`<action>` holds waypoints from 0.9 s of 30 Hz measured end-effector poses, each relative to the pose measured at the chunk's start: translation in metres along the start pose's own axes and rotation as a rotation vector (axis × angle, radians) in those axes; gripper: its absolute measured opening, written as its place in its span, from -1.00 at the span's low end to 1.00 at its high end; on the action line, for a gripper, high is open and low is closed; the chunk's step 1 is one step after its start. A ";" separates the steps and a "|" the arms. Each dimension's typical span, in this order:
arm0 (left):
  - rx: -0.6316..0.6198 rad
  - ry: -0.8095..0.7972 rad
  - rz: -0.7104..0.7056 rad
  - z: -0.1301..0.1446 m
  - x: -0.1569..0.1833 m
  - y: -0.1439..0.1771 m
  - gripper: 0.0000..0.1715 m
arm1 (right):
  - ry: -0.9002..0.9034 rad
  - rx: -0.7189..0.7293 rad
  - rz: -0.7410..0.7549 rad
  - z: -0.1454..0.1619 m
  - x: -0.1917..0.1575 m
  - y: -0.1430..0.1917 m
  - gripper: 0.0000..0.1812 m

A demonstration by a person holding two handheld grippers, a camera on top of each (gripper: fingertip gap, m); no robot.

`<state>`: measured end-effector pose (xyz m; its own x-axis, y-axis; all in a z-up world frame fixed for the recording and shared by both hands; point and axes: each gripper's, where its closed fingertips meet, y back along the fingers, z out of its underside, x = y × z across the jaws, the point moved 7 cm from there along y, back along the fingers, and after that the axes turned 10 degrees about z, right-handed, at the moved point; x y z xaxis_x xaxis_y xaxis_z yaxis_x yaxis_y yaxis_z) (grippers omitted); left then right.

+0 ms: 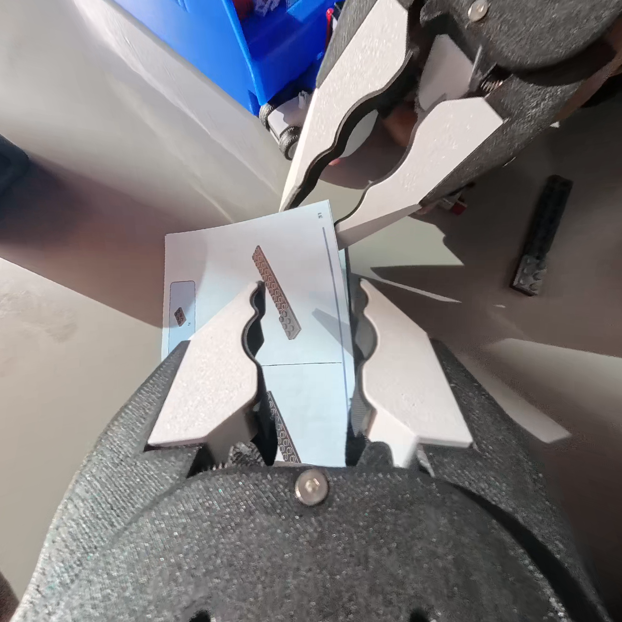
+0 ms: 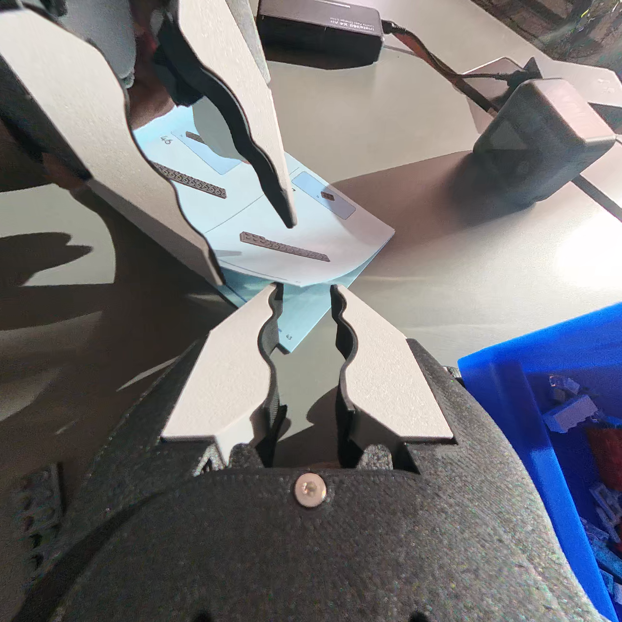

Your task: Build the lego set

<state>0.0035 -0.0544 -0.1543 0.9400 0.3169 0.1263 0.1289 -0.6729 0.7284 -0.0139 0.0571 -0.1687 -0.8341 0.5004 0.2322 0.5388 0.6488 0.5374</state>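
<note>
The instruction booklet (image 1: 269, 269) lies open on the grey table, its top page showing drawings of a long plate. My left gripper (image 1: 311, 286) is open and empty, its fingers spread right over the page. In the right wrist view it (image 2: 252, 247) has one fingertip (image 2: 287, 218) down on the page. My right gripper (image 2: 304, 288) is open and empty, its tips at the curled, lifted edge of the booklet (image 2: 303, 245). It faces the left gripper from the far side (image 1: 313, 215). A long black lego plate (image 1: 542, 242) lies on the table to the right.
A blue bin (image 2: 505, 387) with several loose lego pieces stands just right of my right gripper, and also shows in the left wrist view (image 1: 229, 50). A small wheeled piece (image 1: 282, 124) lies beside it. A black power brick (image 2: 319, 30) and a black box with a cable (image 2: 538, 141) sit farther back. Both grippers' tips are close together, under 4 cm apart. Both grippers' tips are roughly 15 centimeters from the long black lego plate (image 1: 542, 242). It turns up in the right wrist view (image 2: 39, 564) as well.
</note>
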 end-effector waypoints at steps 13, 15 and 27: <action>0.058 0.027 0.006 0.001 -0.004 0.012 -0.70 | -0.196 0.028 0.005 -0.014 0.000 0.022 -0.67; 0.068 0.030 0.006 0.001 -0.004 0.015 -0.70 | -0.356 0.061 -0.088 -0.021 -0.009 0.026 -0.65; 0.160 0.035 0.043 -0.002 -0.001 0.031 -0.74 | -0.467 -0.024 -0.193 -0.032 -0.034 0.004 -0.20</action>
<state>0.0061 -0.0741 -0.1307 0.9346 0.3065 0.1806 0.1397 -0.7831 0.6060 0.0128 0.0240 -0.1483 -0.7735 0.5789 -0.2580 0.3722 0.7444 0.5544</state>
